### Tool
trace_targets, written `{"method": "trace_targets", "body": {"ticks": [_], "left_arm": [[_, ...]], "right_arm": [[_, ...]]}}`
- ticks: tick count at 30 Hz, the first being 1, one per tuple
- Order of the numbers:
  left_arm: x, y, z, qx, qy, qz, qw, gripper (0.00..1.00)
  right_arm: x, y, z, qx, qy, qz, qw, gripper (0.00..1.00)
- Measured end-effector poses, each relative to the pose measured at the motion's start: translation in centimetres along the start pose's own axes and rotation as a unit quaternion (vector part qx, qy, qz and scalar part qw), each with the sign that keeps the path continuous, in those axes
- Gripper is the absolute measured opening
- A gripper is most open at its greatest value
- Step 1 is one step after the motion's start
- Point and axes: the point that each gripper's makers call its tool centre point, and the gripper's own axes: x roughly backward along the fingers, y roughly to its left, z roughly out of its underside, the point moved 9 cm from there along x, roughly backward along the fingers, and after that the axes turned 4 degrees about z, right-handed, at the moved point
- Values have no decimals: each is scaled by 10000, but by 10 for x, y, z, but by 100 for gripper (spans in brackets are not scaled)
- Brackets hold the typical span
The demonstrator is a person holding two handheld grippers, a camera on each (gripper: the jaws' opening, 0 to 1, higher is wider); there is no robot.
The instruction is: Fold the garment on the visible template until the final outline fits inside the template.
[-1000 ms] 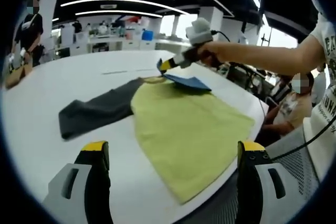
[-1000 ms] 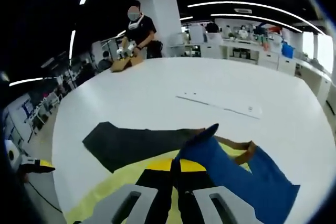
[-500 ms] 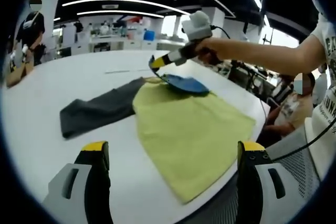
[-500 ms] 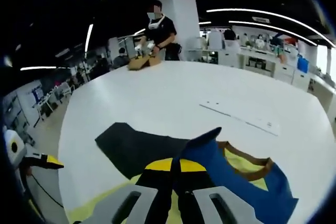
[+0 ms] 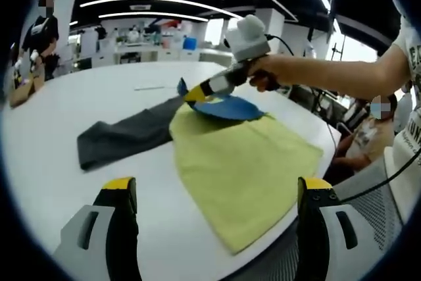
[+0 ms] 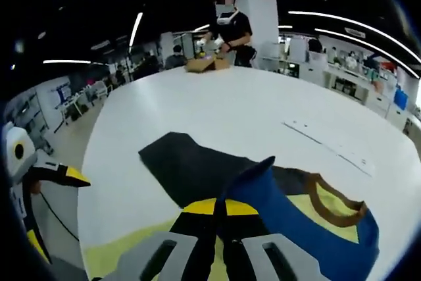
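On the white table (image 5: 46,162), right tool (image 6: 220,212) pinches the garment's blue sleeve (image 6: 296,228); left tool (image 5: 217,192) gapes.

On the table (image 5: 46,156), the garment (image 5: 243,162) lies spread toward the near edge, one part folded over its far end. A second cloth (image 5: 122,137) lies just beside it, to its left in the left gripper view. A cardboard box (image 6: 200,64) sits at the table's far edge, before a person (image 6: 231,27).
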Motion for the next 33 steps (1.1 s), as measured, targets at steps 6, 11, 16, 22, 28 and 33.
{"method": "trace_targets", "body": {"ticks": [6,11,16,22,28,33], "left_arm": [[1,0,1,-2,14,-13,10000,99],[1,0,1,-4,16,-17,10000,99],[1,-1,-1,-41,5,-23,10000,99],[1,0,-3,-156,1,-30,9999,99],[-1,3,-8,-187,-87,-31,9998,99],[-2,8,-12,-239,-133,-12,9996,99]], "right_arm": [[-7,7,18,60,211,-57,9997,0],[-10,10,27,55,246,-110,9996,0],[-12,10,28,-61,154,-187,9997,0],[-7,-1,26,-329,-95,-109,9994,19],[6,-12,23,-359,-252,-26,9990,41],[19,-25,24,-388,-344,92,9986,57]]}}
